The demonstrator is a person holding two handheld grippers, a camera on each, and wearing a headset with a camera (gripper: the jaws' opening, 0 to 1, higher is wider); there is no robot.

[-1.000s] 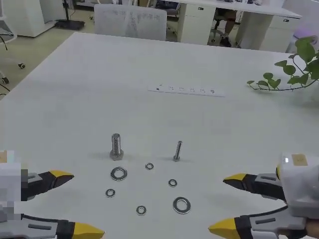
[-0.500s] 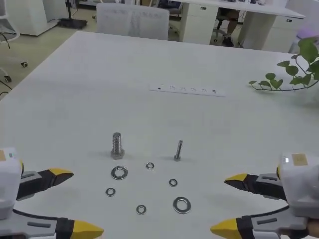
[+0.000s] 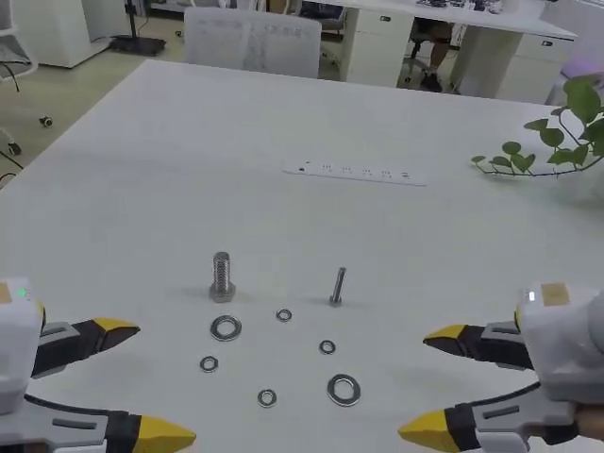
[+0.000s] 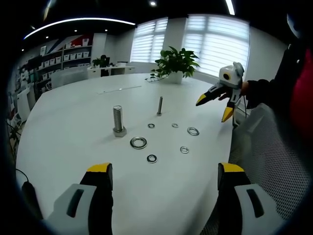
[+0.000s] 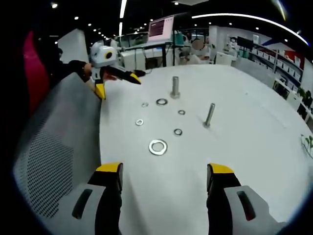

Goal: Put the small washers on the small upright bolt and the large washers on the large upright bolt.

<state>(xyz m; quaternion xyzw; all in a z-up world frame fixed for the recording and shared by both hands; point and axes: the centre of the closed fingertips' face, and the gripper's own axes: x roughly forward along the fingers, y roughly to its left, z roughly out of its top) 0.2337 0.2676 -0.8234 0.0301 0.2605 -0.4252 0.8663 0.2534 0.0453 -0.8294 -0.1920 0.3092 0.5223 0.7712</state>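
right hand-held gripper [image 3: 413, 384] edged left, wide open, empty | left hand-held gripper [image 3: 165, 384] wide open, empty

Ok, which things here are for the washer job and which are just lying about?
For the job: large bolt, small bolt, two large washers, four small washers.
Lying about: power strip, plant, chair.

No readable text anywhere. Power strip [image 3: 354, 172] on the white table [image 3: 189, 142] has small dark marks, maybe printing, too small to read. Monitor [image 5: 163, 28] in the right gripper view shows a pinkish screen, content blurred. Shelf boxes [image 4: 68, 53] in the left gripper view: nothing legible.
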